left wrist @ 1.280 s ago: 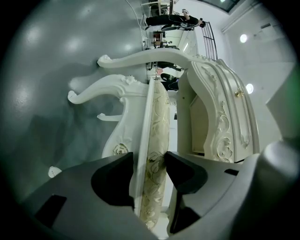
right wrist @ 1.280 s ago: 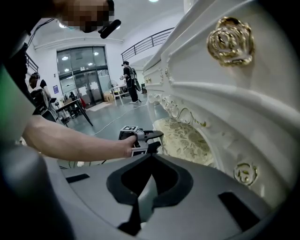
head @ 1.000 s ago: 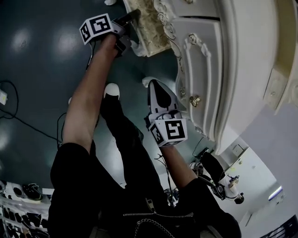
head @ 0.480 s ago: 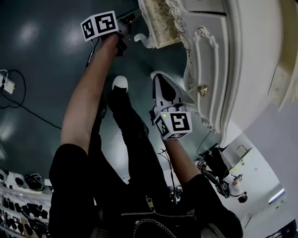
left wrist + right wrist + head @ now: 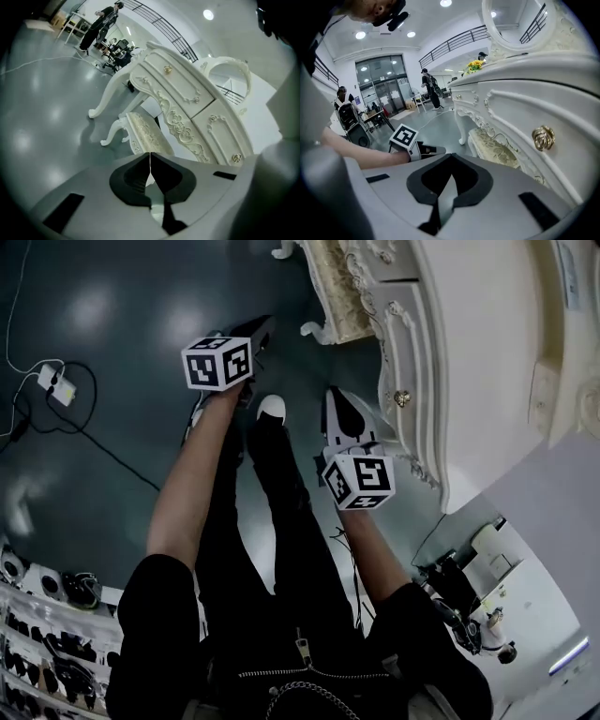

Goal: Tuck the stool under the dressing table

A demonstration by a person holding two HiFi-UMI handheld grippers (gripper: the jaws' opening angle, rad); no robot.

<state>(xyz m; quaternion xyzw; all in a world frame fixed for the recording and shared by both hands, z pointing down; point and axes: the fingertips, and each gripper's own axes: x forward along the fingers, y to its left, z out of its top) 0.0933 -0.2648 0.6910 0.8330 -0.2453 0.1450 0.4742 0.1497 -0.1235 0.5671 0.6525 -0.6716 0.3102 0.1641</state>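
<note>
Smooth, glossy white paint on the carved dressing table (image 5: 520,105); shiny gold metal on its drawer knob (image 5: 543,137); cream patterned cloth, faintly rough, on the stool (image 5: 146,133) seat. Polished, light-reflecting grey floor (image 5: 103,352); matt grey plastic on the left gripper (image 5: 150,157).

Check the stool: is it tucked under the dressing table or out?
Partly tucked: the stool lies with its seat beneath the dressing table; its near-end legs stand out on the floor.
</note>
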